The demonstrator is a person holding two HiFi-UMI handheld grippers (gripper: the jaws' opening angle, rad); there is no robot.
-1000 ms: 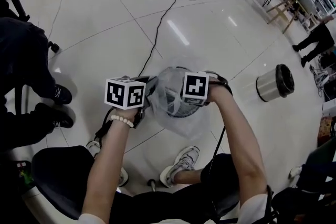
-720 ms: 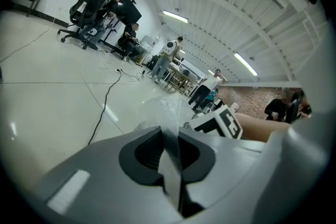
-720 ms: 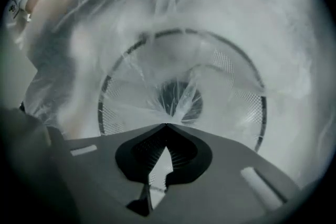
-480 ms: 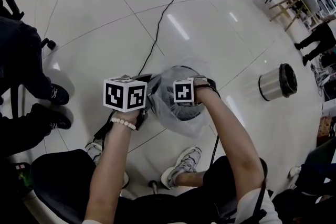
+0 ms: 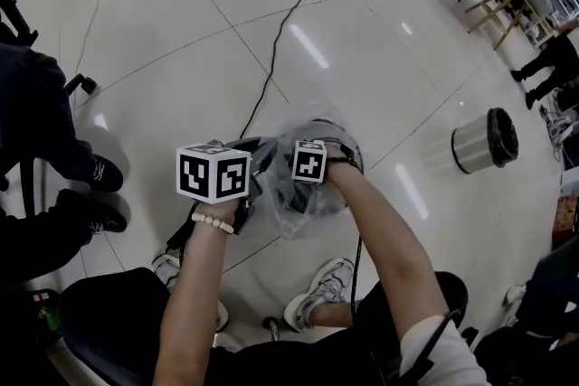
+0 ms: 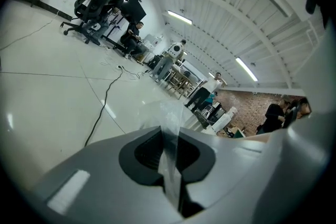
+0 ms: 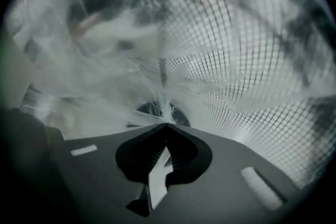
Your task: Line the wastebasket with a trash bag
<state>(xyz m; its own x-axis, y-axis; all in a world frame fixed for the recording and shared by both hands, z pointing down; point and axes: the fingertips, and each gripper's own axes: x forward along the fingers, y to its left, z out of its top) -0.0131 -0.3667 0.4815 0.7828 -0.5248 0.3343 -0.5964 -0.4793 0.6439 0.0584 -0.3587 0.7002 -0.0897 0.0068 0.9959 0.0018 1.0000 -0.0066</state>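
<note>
My right gripper (image 7: 167, 124), pinching trash bag (image 5: 298, 212) film, has dropped into the mesh wastebasket (image 7: 262, 86) since a second ago, while my left gripper (image 6: 169, 136) at the basket's 9 o'clock clamps the bag's edge, so the lining looks underway.

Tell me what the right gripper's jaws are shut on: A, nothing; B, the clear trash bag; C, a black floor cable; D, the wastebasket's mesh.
B: in the right gripper view, the right gripper pinches a gather of the clear trash bag, with the mesh wastebasket behind it.
</note>
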